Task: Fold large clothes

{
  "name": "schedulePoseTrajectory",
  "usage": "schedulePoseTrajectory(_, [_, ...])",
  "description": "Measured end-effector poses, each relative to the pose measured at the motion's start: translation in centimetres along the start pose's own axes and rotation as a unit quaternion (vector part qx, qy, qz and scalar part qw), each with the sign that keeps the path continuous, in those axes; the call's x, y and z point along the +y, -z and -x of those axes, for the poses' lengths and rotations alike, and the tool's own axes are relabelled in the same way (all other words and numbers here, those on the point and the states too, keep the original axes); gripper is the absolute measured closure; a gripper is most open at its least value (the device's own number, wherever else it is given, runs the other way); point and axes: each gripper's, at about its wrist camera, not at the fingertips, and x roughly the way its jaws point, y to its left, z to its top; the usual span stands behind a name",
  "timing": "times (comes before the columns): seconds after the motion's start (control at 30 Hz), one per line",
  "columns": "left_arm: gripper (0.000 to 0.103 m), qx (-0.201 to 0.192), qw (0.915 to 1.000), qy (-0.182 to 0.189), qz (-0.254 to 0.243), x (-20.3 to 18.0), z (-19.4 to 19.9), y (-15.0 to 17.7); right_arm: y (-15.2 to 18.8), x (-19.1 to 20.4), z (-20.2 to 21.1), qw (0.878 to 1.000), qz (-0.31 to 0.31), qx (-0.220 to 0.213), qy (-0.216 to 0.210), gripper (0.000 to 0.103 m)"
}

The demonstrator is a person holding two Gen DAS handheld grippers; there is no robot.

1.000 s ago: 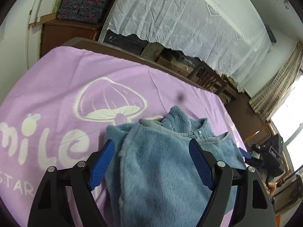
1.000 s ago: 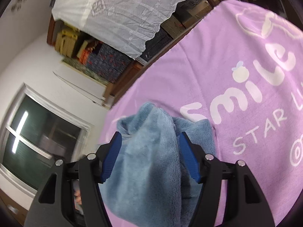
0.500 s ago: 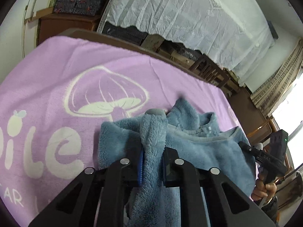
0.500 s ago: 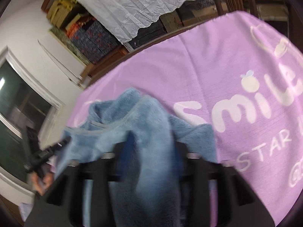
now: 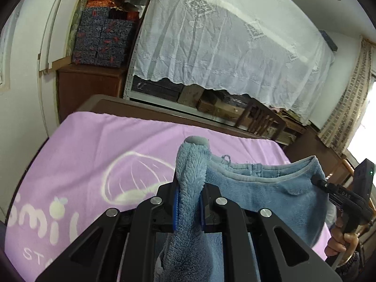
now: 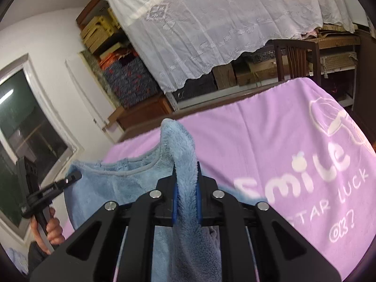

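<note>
1 fluffy blue fleece garment (image 5: 263, 195), plush pile with a stitched, ribbed neckline, hangs lifted between 2 grippers above 1 lilac terry blanket (image 5: 98, 150) printed with white letters and a mushroom outline.

Left wrist view: the left gripper (image 5: 189, 205), black frame with 4 silver bolt heads and 2 blue pads, has its jaws pinched nearly together on a bunched fold of the fleece; a grey-tipped nub of fabric stands above the pads. At far right, the right gripper (image 5: 316, 181) bites the other end of the neckline, held by 1 hand (image 5: 340, 242).

Right wrist view: the left gripper (image 6: 76, 176) appears at far left, gripped by 1 hand (image 6: 50, 231). The right gripper's (image 6: 186, 202) jaws have just been closing and now squeeze a thick roll of the garment (image 6: 112, 188). The blanket (image 6: 270, 127) lies flat beneath.

Background: 1 white lace cloth (image 5: 230, 40), scalloped hem; 1 wooden chair (image 6: 296, 58).
</note>
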Motion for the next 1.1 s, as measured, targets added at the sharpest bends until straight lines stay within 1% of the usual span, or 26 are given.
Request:
schedulePoseTrajectory(0.03, [0.090, 0.000, 1.0000, -0.005, 0.000, 0.1, -0.6, -0.1, -0.6, -0.2, -1.0, 1.000, -0.006, -0.001, 0.011, 0.093])
schedulePoseTrajectory(0.1, [0.090, 0.017, 0.9996, -0.020, 0.003, 0.6, -3.1, 0.2, -1.0, -0.6, -2.6, 0.999, -0.009, 0.001, 0.033, 0.093])
schedulePoseTrajectory(0.13, [0.090, 0.029, 0.9991, -0.030, 0.003, 0.9, -4.3, 0.6, -1.0, -1.3, -4.4, 0.999, -0.015, 0.010, 0.050, 0.093])
schedulePoseTrajectory(0.2, [0.090, 0.061, 0.9968, -0.052, 0.003, 1.8, -7.3, 1.9, -0.5, -2.7, -7.2, 0.996, -0.029, 0.037, 0.070, 0.093])
schedulePoseTrajectory(0.23, [0.090, 0.085, 0.9943, -0.064, 0.005, 2.4, -9.1, 2.8, -0.2, -3.4, -8.4, 0.995, -0.038, 0.053, 0.080, 0.093])
schedulePoseTrajectory(0.27, [0.089, 0.099, 0.9930, -0.063, 0.012, 3.0, -10.0, 3.5, 0.2, -4.3, -9.7, 0.992, -0.049, 0.072, 0.093, 0.093])
schedulePoseTrajectory(0.3, [0.089, 0.113, 0.9918, -0.053, 0.028, 3.7, -10.8, 3.9, 0.7, -5.0, -10.8, 0.989, -0.059, 0.089, 0.102, 0.093])
schedulePoseTrajectory(0.33, [0.089, 0.114, 0.9917, -0.042, 0.043, 4.3, -10.8, 3.8, 1.3, -6.1, -11.9, 0.986, -0.078, 0.113, 0.099, 0.092])
schedulePoseTrajectory(0.37, [0.087, 0.106, 0.9922, -0.030, 0.058, 4.9, -10.5, 3.7, 1.8, -7.1, -12.6, 0.982, -0.104, 0.130, 0.084, 0.091])
schedulePoseTrajectory(0.43, [0.085, 0.110, 0.9913, -0.021, 0.069, 5.5, -10.6, 3.8, 1.9, -8.2, -12.6, 0.980, -0.127, 0.135, 0.071, 0.088])
schedulePoseTrajectory(0.47, [0.082, 0.113, 0.9903, -0.018, 0.078, 5.9, -10.8, 3.8, 1.9, -8.6, -12.6, 0.979, -0.133, 0.136, 0.069, 0.082])
schedulePoseTrajectory(0.5, [0.080, 0.112, 0.9902, -0.018, 0.082, 6.1, -10.7, 3.8, 1.9, -8.8, -12.5, 0.979, -0.140, 0.134, 0.063, 0.082])
schedulePoseTrajectory(0.57, [0.068, 0.107, 0.9898, -0.020, 0.092, 6.5, -10.4, 3.8, 2.0, -9.3, -12.4, 0.978, -0.152, 0.133, 0.048, 0.078])
schedulePoseTrajectory(0.6, [0.067, 0.101, 0.9899, -0.023, 0.097, 6.7, -10.1, 3.6, 2.1, -9.4, -12.3, 0.978, -0.155, 0.131, 0.045, 0.077])
schedulePoseTrajectory(0.67, [0.054, 0.083, 0.9905, -0.031, 0.106, 6.9, -9.1, 3.1, 2.2, -9.9, -11.8, 0.978, -0.168, 0.120, 0.038, 0.069])
schedulePoseTrajectory(0.73, [0.050, 0.063, 0.9915, -0.036, 0.108, 6.7, -8.0, 2.3, 2.1, -10.5, -11.0, 0.976, -0.185, 0.108, 0.036, 0.059])
schedulePoseTrajectory(0.83, [0.050, 0.040, 0.9939, -0.033, 0.098, 5.7, -6.0, 1.3, 1.6, -11.1, -10.1, 0.973, -0.207, 0.092, 0.028, 0.058])
schedulePoseTrajectory(0.9, [0.049, 0.030, 0.9963, -0.020, 0.079, 3.7, -5.0, 0.8, 1.0, -10.7, -9.0, 0.976, -0.201, 0.072, 0.032, 0.058])
schedulePoseTrajectory(0.93, [0.047, 0.028, 0.9978, -0.006, 0.061, 2.2, -4.6, 0.7, 0.7, -10.2, -8.5, 0.979, -0.192, 0.064, 0.035, 0.058])
schedulePoseTrajectory(1.0, [0.043, 0.029, 0.9991, 0.007, 0.032, -0.3, -4.3, 0.9, 0.0, -8.3, -7.5, 0.986, -0.157, 0.045, 0.034, 0.058])
schedulePoseTrajectory(1.03, [0.039, 0.029, 0.9994, 0.011, 0.015, -1.6, -4.4, 1.1, -0.3, -6.6, -7.1, 0.990, -0.131, 0.038, 0.029, 0.058])
schedulePoseTrajectory(1.07, [0.036, 0.029, 0.9995, 0.013, -0.007, -3.1, -4.3, 1.6, -0.3, -6.6, -7.1, 0.990, -0.131, 0.038, 0.029, 0.059])
schedulePoseTrajectory(1.1, [0.035, 0.030, 0.9993, 0.012, -0.019, -4.0, -4.4, 2.0, -0.4, -5.2, -6.8, 0.993, -0.109, 0.034, 0.021, 0.059])
